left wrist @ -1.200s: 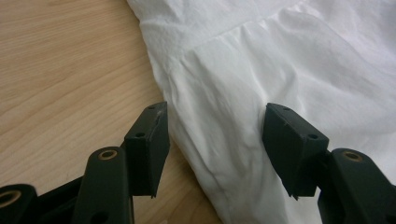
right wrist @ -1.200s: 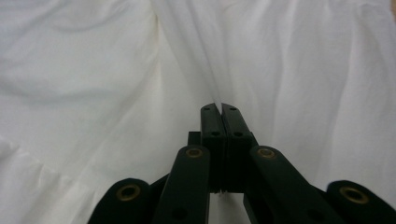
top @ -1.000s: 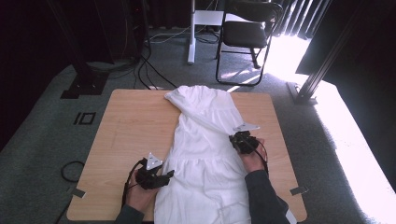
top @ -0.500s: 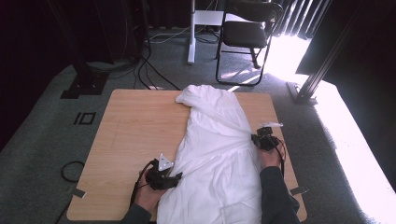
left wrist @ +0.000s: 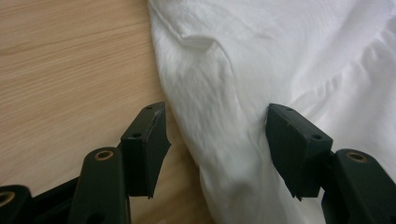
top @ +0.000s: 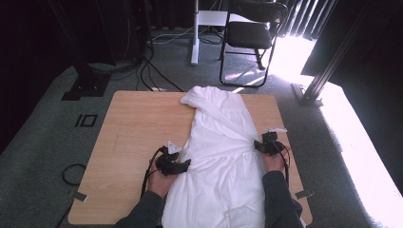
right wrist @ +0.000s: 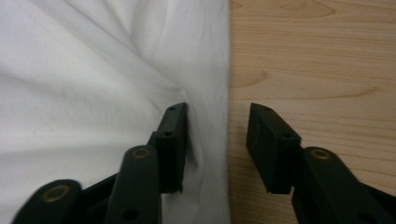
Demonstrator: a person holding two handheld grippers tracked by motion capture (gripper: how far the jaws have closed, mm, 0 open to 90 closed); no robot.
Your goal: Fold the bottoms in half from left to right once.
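A black chair (top: 252,38) stands beyond the table (top: 138,128). A rumpled white garment (top: 223,161) lies lengthwise on that table. The left gripper (left wrist: 215,140) straddles its edge, jaws apart; the right gripper (right wrist: 217,147), jaws just opening, brackets its other edge.

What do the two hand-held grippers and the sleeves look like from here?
Both the left gripper and the right gripper are black, each with two flat, blocky jaws held by brass-coloured pivots. A pale three-cornered plate sits on top of each, and a black cable trails from each. The sleeves are dark grey.
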